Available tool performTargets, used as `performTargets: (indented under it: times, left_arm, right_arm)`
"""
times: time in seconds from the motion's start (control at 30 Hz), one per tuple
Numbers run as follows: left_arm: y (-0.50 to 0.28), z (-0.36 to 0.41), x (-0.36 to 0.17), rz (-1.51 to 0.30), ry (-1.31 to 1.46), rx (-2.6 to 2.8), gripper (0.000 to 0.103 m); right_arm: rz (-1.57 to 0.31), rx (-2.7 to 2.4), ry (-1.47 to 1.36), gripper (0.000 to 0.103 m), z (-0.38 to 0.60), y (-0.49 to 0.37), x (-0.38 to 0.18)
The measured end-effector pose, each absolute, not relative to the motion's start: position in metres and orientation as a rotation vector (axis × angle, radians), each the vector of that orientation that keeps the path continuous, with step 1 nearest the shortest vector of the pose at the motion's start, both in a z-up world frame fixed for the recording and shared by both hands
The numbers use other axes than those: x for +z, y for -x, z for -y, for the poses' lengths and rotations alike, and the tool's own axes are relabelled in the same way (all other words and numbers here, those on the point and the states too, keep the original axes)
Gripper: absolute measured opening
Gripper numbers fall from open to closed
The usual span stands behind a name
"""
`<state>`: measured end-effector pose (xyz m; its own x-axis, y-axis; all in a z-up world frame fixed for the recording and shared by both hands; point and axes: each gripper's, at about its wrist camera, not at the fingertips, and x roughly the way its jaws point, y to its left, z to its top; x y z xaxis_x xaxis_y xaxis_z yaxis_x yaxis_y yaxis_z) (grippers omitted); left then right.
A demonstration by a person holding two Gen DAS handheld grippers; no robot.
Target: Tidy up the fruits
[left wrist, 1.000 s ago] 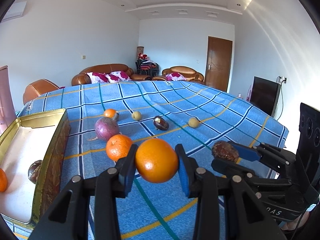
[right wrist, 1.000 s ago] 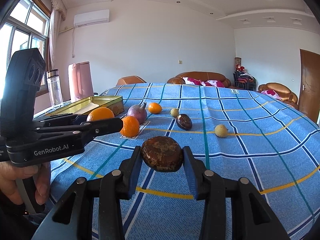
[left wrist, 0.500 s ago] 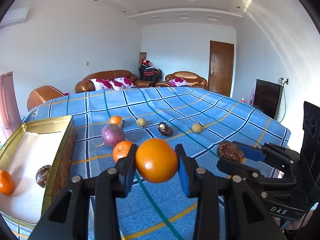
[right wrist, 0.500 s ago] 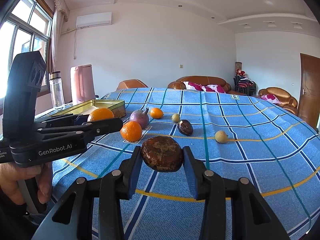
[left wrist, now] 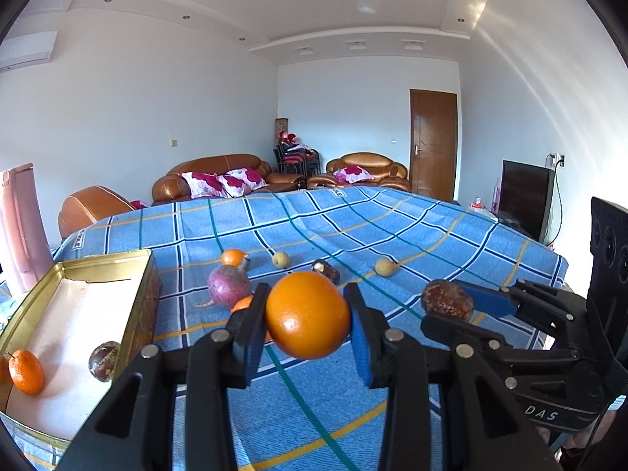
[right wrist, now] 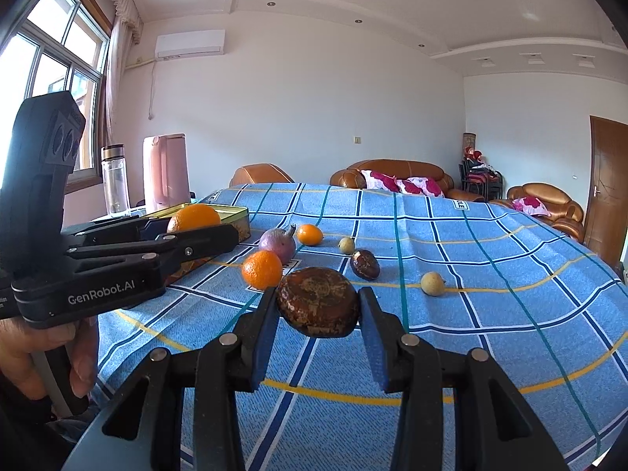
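Two fruits are pinched above a checked blue tablecloth (left wrist: 431, 235): orange (left wrist: 308, 315) by left gripper (left wrist: 308, 327), brown fruit (right wrist: 318, 301) by right gripper (right wrist: 318, 325); sofas (left wrist: 212, 176) line the wall.

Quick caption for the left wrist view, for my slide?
Left hand-held gripper clamps a round orange above the blue checked tablecloth, beside a gold rectangular tin.

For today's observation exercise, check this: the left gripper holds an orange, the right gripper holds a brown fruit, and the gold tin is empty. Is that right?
Not quite. The tin is not empty: the left wrist view shows a small orange fruit and a dark brown fruit inside. The rest stands: the left gripper holds an orange, the right gripper a brown fruit.
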<state>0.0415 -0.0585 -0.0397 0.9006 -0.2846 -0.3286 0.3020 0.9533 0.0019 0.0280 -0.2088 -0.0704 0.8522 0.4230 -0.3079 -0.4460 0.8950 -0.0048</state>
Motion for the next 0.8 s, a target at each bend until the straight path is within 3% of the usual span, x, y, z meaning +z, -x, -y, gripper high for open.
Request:
performTargets:
  times: [0.8]
  left_arm:
    - [-0.032,0.036,-0.024,-0.282,-0.047,-0.228,0.039]
  right_arm:
    - [-0.236,0.486,0.111,0.043,0.197,-0.024,-0.044]
